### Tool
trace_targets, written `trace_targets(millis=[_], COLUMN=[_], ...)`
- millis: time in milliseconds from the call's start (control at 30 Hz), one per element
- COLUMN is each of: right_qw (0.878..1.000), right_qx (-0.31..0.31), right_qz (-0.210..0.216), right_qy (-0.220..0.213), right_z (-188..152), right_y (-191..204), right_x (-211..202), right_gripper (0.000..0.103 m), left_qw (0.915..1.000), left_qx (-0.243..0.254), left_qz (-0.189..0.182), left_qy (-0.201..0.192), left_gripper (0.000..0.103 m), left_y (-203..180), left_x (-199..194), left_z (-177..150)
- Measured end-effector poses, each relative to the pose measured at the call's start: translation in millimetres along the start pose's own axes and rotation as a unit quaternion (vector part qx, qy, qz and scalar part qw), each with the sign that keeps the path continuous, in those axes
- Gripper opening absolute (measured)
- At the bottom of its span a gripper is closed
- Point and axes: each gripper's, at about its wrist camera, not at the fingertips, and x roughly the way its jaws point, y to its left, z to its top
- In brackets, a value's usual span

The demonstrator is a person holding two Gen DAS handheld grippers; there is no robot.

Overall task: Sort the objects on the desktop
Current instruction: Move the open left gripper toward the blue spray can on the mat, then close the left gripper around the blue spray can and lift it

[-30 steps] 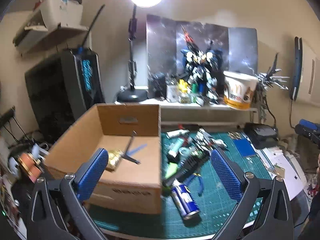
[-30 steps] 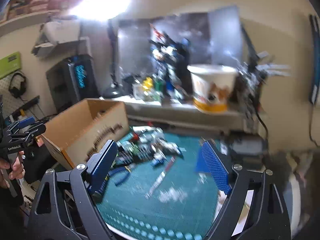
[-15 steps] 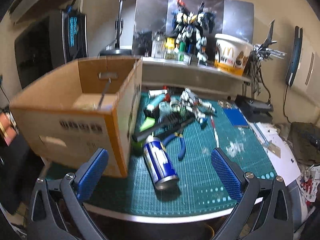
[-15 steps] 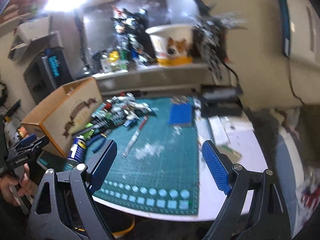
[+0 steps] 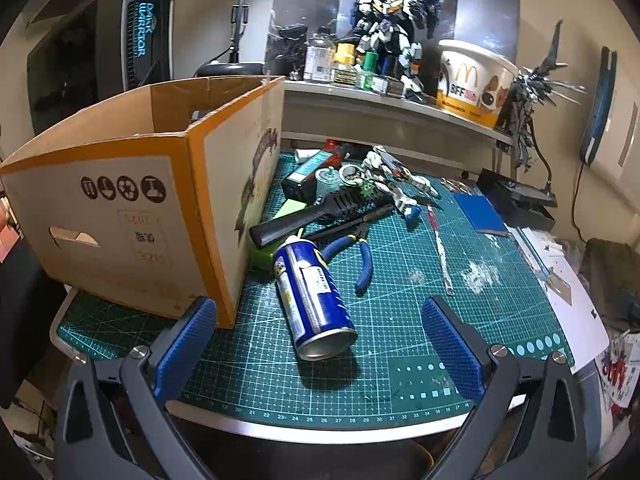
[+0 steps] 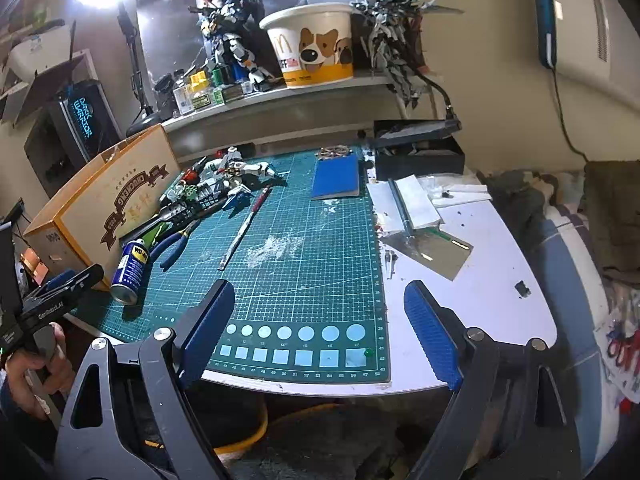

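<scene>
Blue ribbed pads line both pairs of fingers, and both pairs stand wide apart with nothing between them. The left gripper [image 5: 320,344] hangs at the near edge of the green cutting mat [image 5: 400,340], and the right gripper [image 6: 320,328] hangs at the same near edge further right, where the mat meets the white desk top [image 6: 500,292]. In the right wrist view a hand [image 6: 28,368] grips the handle of the left gripper at the lower left.

Taking the mat as the landmark: on its near left part a blue spray can [image 5: 312,292] lies on its side, its metal base toward the left gripper. Just left of the can a cardboard box [image 5: 132,208] stands on the mat's left edge, its top open; what lies inside is hidden from both views. Just beyond the can lie blue-handled pliers [image 5: 360,252] and a black brush [image 5: 320,212], the brush's handle reaching toward the box. A thin striped stick [image 6: 244,232] lies near the mat's middle beside a patch of white dust [image 6: 276,248]. Further back on the mat a heap of small things holds a white robot model lying down [image 5: 396,184] and a teal tube [image 5: 308,168]. At the mat's far right corner lies a blue notebook [image 6: 336,178], with a black case [image 6: 420,148] just off the mat beside it.

Behind the mat a shelf [image 5: 400,112] carries small paint jars [image 5: 344,64], a standing robot model [image 5: 392,36] and a white and yellow paper bucket [image 6: 316,44].
</scene>
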Motion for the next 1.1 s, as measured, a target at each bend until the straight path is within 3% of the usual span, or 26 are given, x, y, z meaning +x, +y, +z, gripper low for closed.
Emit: trace_targets(millis=[267, 567, 900, 1100], right_qw=[1.0, 1.0, 0.999, 0.999], right_qx=[0.001, -0.006, -0.008, -0.004], right_qz=[0.007, 0.018, 0.02, 0.019], right_qy=[0.01, 0.018, 0.026, 0.03], right_z=[-1, -1, -3, -3], right_y=[4, 10, 10, 5], right_x=[8, 16, 21, 24], right_gripper=[0.086, 0.086, 0.086, 0.086], left_qw=[0.9998, 0.9982, 0.9983, 0.9965], left_qx=[-0.013, -0.013, -0.006, -0.013], left_qz=[0.011, 0.053, 0.035, 0.034], left_qy=[0.006, 0.025, 0.046, 0.075], left_gripper=[0.103, 0.103, 0.103, 0.092], left_y=[0, -11, -20, -13], left_x=[14, 50, 67, 85], left_z=[-1, -6, -3, -2])
